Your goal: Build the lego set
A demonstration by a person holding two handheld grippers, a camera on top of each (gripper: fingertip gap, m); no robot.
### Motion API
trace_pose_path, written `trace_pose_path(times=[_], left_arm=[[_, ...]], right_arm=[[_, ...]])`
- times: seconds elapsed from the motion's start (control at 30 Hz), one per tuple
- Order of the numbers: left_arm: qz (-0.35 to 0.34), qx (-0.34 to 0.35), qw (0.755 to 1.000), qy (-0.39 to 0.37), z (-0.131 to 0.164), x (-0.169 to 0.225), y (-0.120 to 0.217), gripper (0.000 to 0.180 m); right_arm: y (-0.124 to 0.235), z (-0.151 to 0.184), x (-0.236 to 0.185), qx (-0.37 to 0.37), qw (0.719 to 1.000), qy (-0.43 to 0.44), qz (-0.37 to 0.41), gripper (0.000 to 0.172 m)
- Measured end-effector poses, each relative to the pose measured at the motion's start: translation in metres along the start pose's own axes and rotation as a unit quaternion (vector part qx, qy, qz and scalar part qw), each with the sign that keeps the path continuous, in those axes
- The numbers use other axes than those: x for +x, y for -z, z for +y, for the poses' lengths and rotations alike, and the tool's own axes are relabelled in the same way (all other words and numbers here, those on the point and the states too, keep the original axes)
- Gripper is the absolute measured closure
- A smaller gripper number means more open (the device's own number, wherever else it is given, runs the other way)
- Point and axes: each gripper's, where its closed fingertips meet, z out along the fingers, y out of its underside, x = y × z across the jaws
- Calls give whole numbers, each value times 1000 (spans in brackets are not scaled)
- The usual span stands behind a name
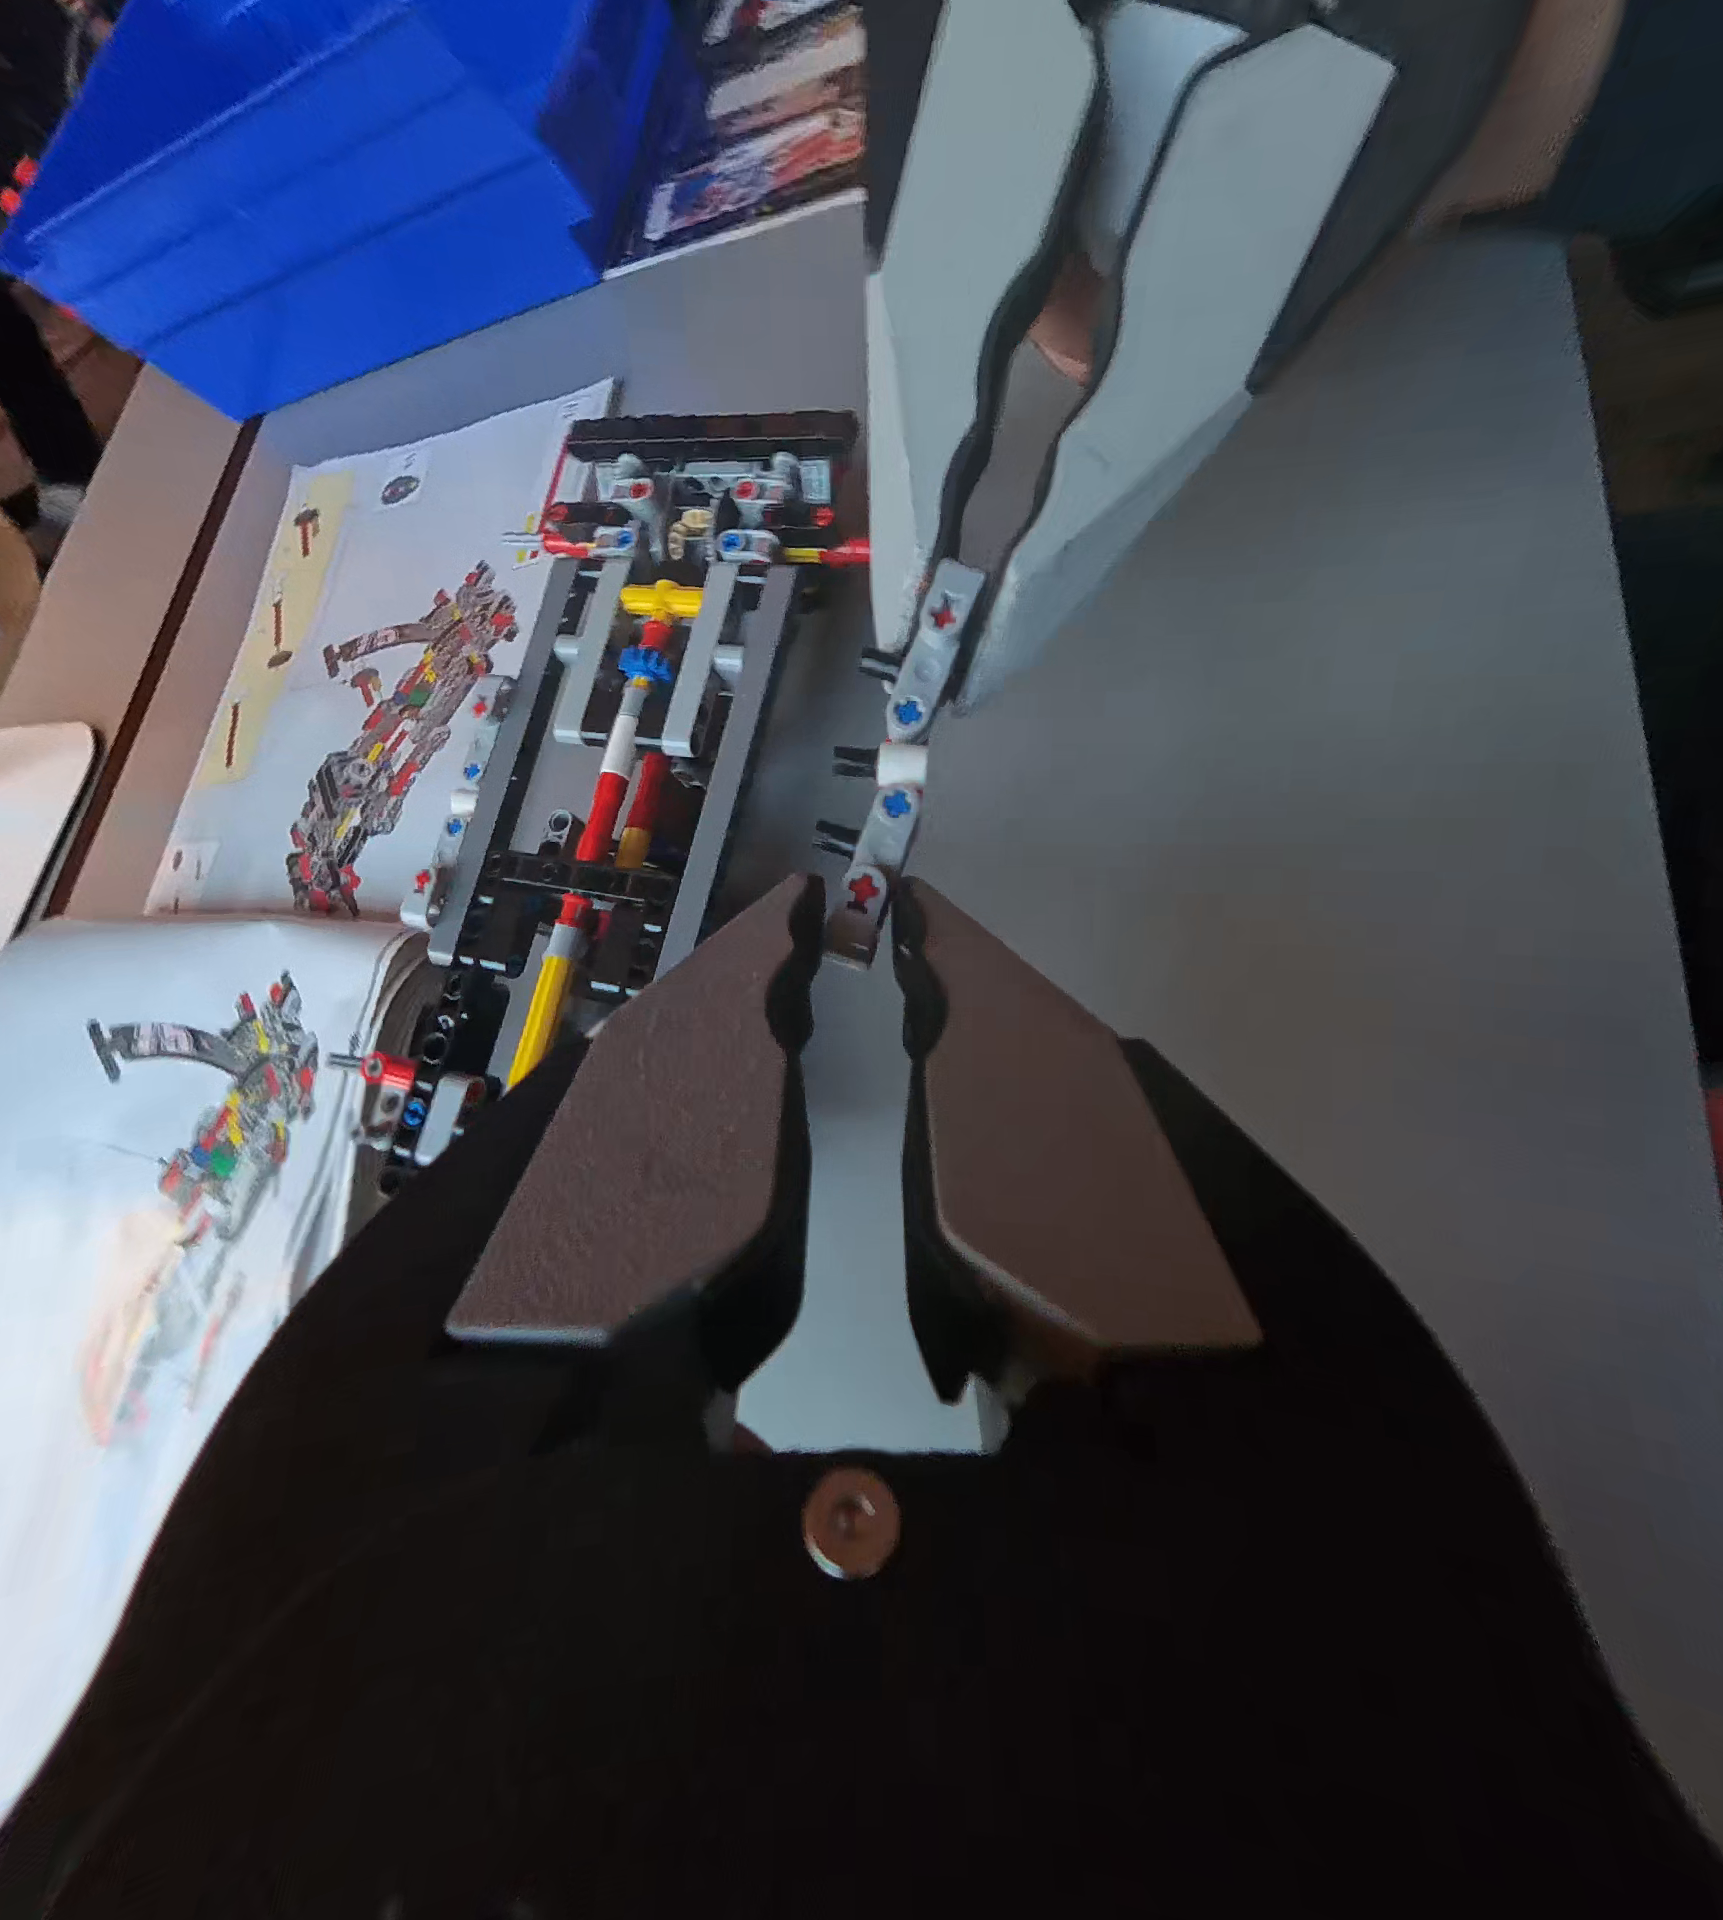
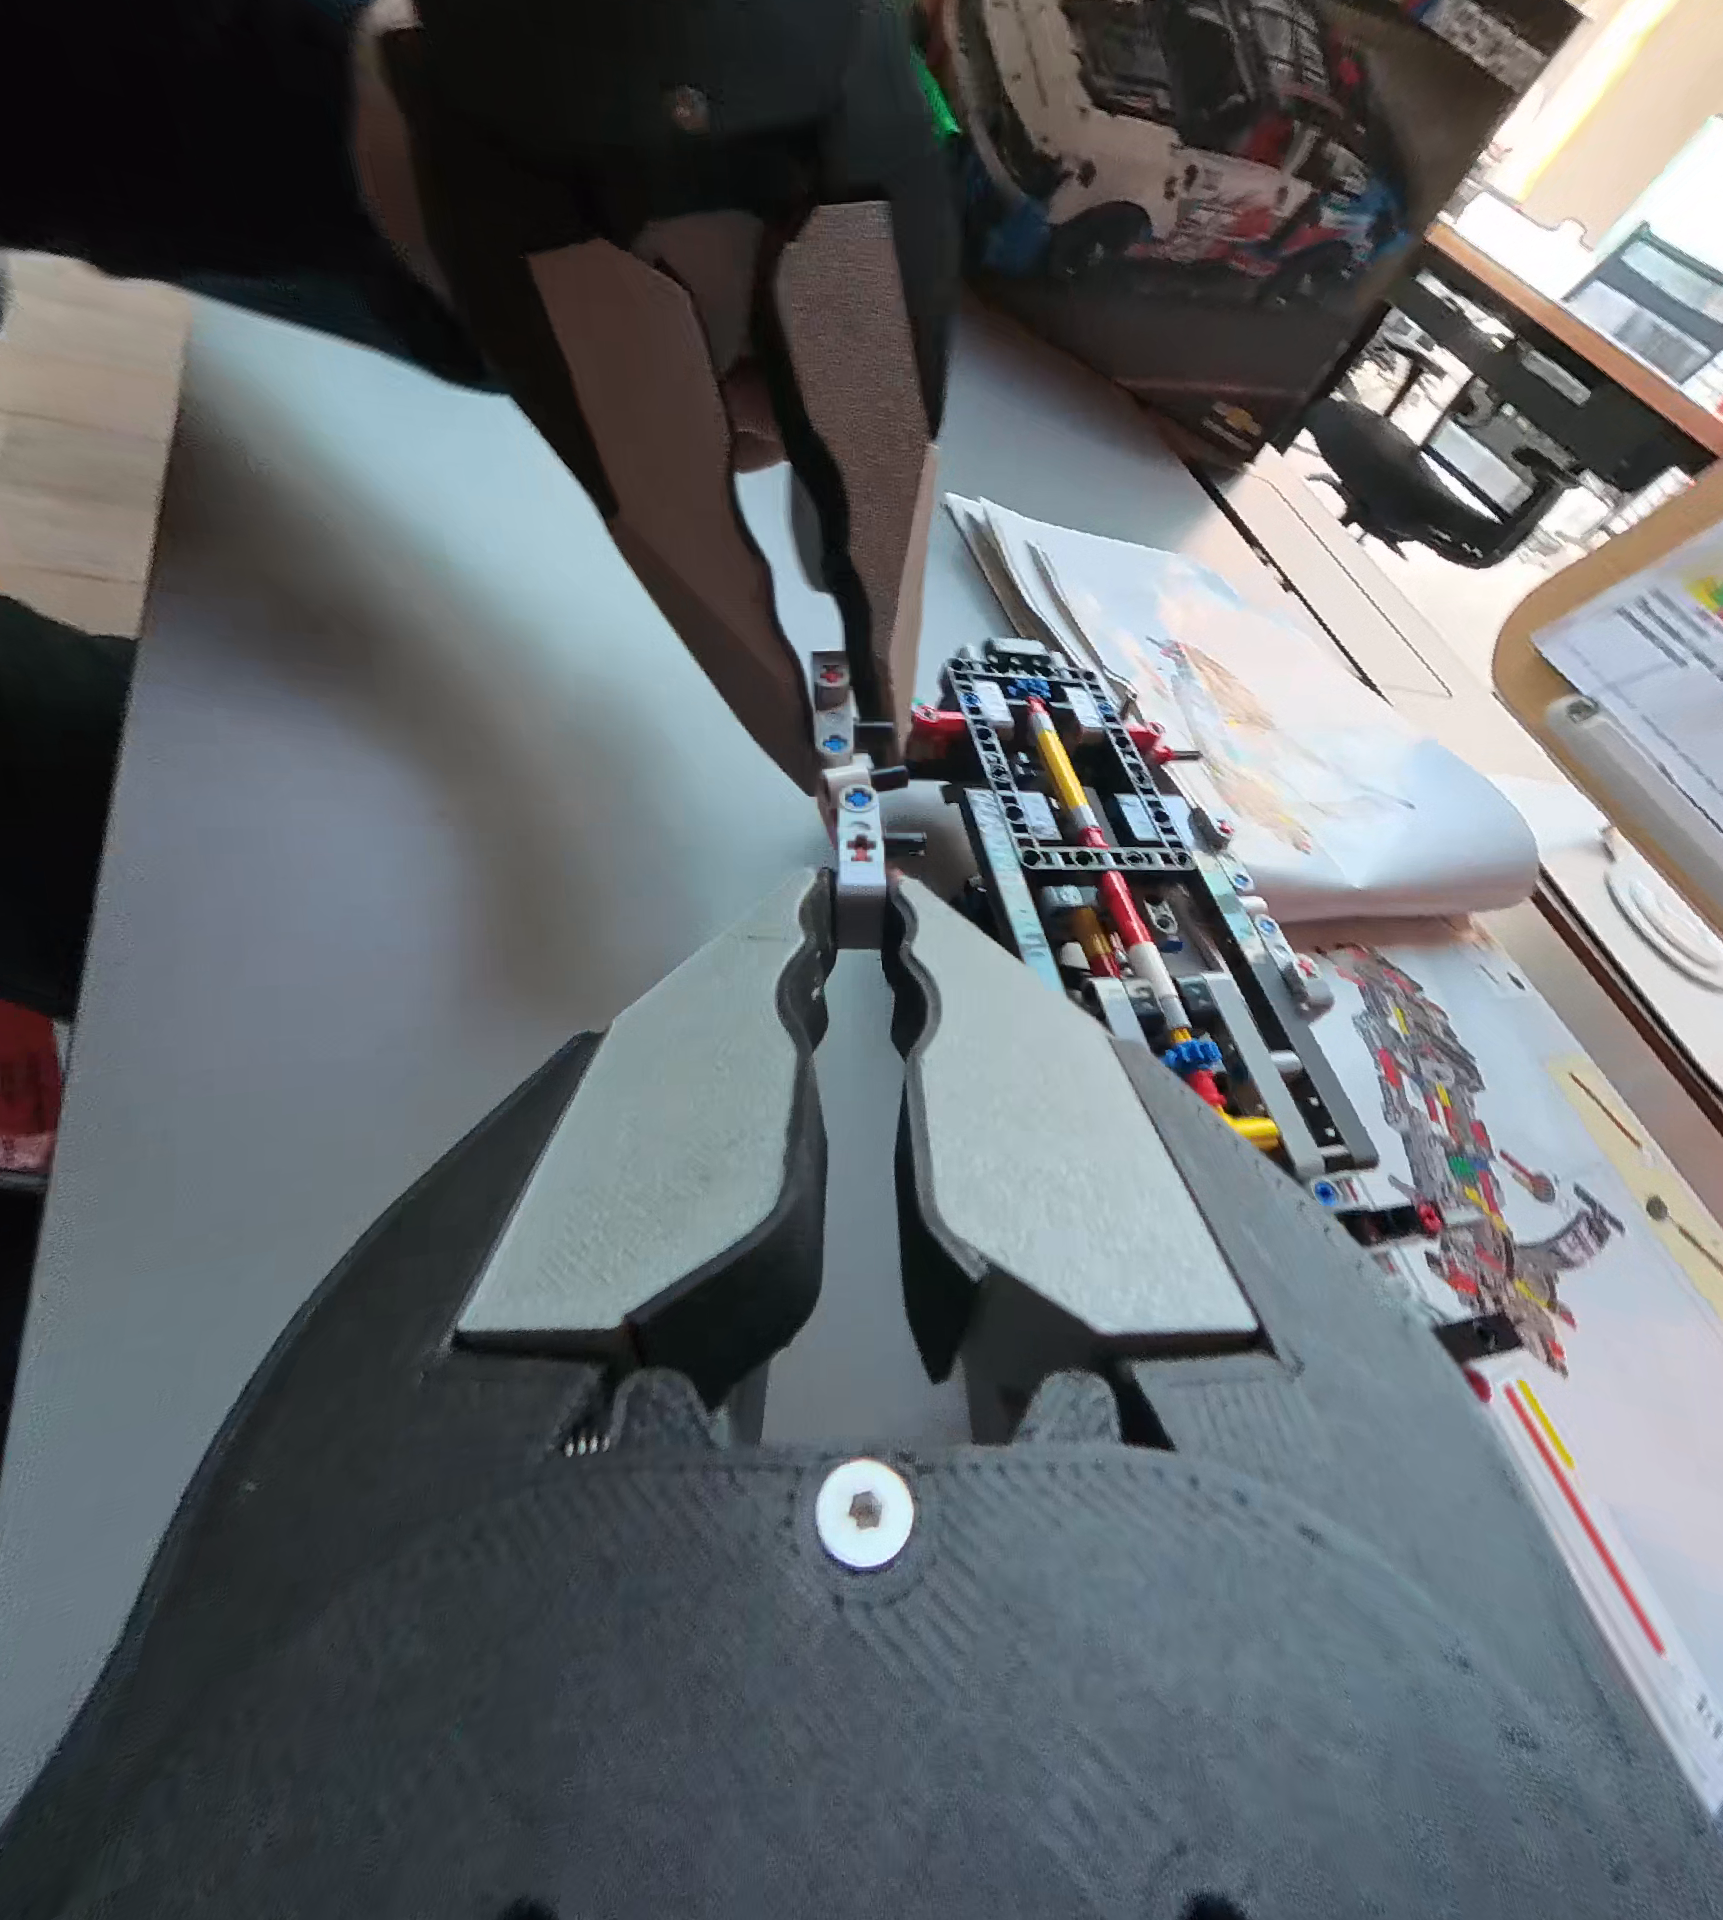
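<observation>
A light-grey link strip (image 1: 904,727) of jointed beams, carrying two red and two blue cross-axle ends and three black pins, spans both grippers. The left gripper (image 1: 857,914) fingers clamp one end, the right gripper (image 2: 862,914) fingers the other. Beside them on the counter (image 1: 1252,831) lie one brick chassis (image 1: 649,748) and two instruction sheets (image 1: 369,644).

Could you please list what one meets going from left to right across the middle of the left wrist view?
Open instruction booklet → brick-built chassis frame → slim grey beam assembly held at both ends by the hand-held grippers → bare grey table.
</observation>
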Motion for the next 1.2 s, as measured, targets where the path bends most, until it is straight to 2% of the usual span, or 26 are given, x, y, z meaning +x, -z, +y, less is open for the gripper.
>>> trace_pose_path(times=[0.1, 0.2, 0.3, 0.37, 0.47, 0.63, 0.73, 0.8, 0.9, 1.03, 1.17, 1.2], left_arm=[[-2, 24, 993, 112, 4, 1, -10, 174], [23, 35, 986, 161, 13, 4, -15, 173], [57, 21, 994, 96, 17, 15, -17, 174], [57, -9, 997, 57, 24, 13, -18, 175], [60, -27, 998, 2, 25, 8, -16, 175], [97, -31, 993, -61, 23, 10, -12, 175], [121, -12, 990, -76, 21, 15, -11, 175], [110, -12, 991, -73, 21, 9, -14, 175], [99, -25, 993, -55, 25, 3, -21, 175], [85, -68, 989, -100, 36, -4, -29, 175], [97, -69, 987, -111, 29, -6, -33, 175], [98, -70, 987, -110, 28, -8, -33, 175]], right_arm=[[-3, 8, 10, -22, 998, -52, 31, 166], [-7, 17, 5, -50, 997, -38, 32, 166], [-8, 20, 2, -68, 997, -36, 10, 165], [-6, 19, 0, -68, 997, -42, -6, 156], [-5, 21, -2, -73, 997, -30, -20, 165], [-4, 20, -5, -61, 997, -16, -46, 165], [-2, 20, -1, -35, 994, -67, -81, 165], [-3, 23, 2, -35, 992, -87, -89, 165], [-4, 30, 8, -66, 993, -69, -65, 165], [-2, 27, 18, -100, 994, -18, -38, 163], [-11, 27, 27, -140, 990, 0, -31, 130], [-14, 28, 25, -148, 988, 0, -42, 128]])
